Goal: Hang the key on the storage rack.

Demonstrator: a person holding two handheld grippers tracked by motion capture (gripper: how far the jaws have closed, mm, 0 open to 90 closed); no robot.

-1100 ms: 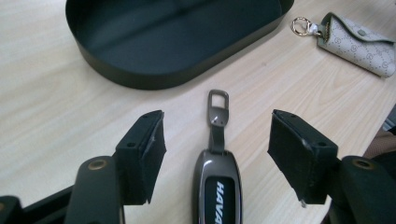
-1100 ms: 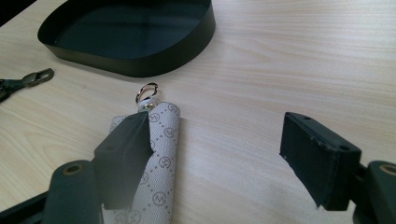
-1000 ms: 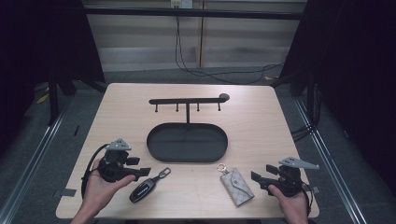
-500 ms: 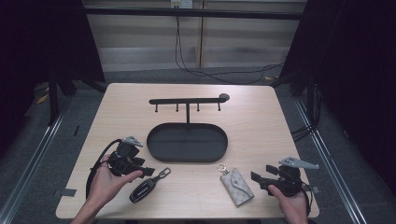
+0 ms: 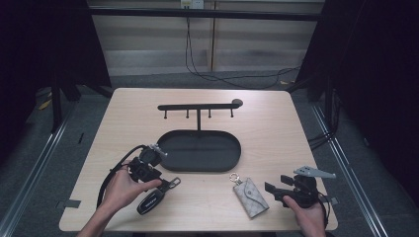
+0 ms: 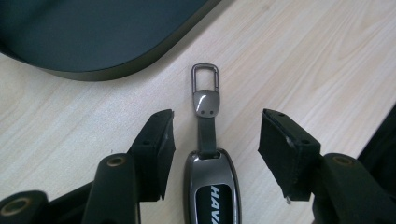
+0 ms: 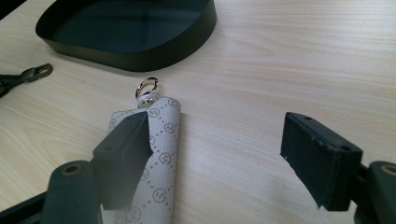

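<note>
Biggest thing here is the light wood table, and on it sits a dark oval tray with a thin black hook rack standing just behind it.

In front of the tray, toward the person's left, there's a black car key lying flat, its strap and metal clip pointing at the tray rim but not touching it. The left gripper is right over it: in the left gripper view the strap runs up between the two jaws, and the jaws have just been closing in, but there's a gap on both sides, so nothing is pinched yet. Key's lying on the table.

On the right side, the grey patterned key pouch lies flat near the tray with its little ring aimed at it. The right gripper is parked just beside it, jaws apart. In the right gripper view one jaw overlaps the pouch's edge, the other sits well off over bare wood. Can't tell if that near jaw actually touches it; it isn't gripping.
</note>
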